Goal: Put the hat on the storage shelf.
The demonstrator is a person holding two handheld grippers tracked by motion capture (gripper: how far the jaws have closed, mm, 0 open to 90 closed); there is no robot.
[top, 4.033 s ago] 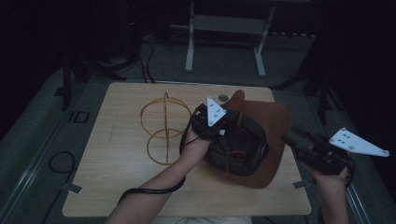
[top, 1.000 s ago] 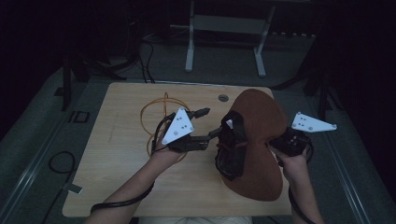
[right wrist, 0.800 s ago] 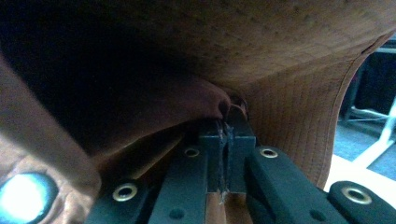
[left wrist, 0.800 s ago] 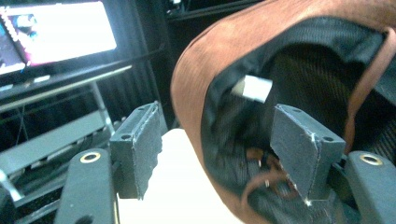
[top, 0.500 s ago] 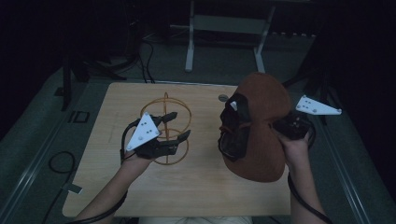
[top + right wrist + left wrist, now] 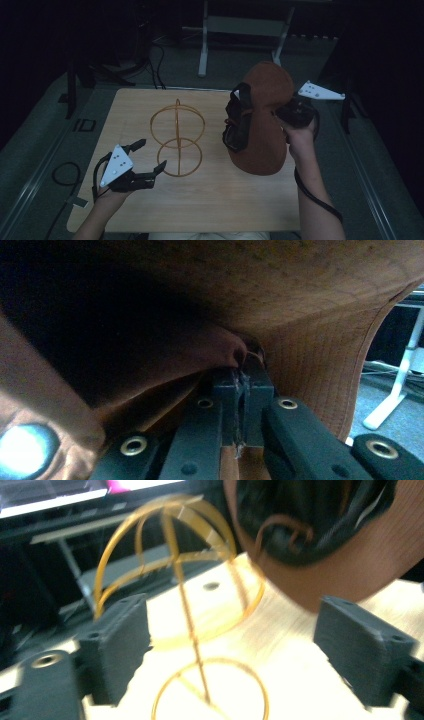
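Note:
A brown felt hat (image 6: 265,125) with a black inner band (image 6: 239,122) stands tilted on edge over the table's right half. My right gripper (image 6: 281,114) is shut on its brim from the right; in the right gripper view the jaws pinch the brown felt (image 6: 310,300) at the tips (image 6: 242,385). A gold wire hat stand (image 6: 177,137) stands upright in the middle of the wooden table (image 6: 240,200). My left gripper (image 6: 152,154) hovers at the stand's front left, its jaws just opened wider with nothing between them. In the left gripper view the stand (image 6: 185,580) and hat (image 6: 350,555) lie ahead.
A white-legged metal frame (image 6: 240,25) stands on the floor beyond the table's far edge. Cables (image 6: 65,175) lie on the grey floor at the left. The surroundings are dark.
My left gripper has drawn away from the hat, leftward and toward the front edge, and its jaws stand wider. My right gripper has raised the hat more upright, toward the far right.

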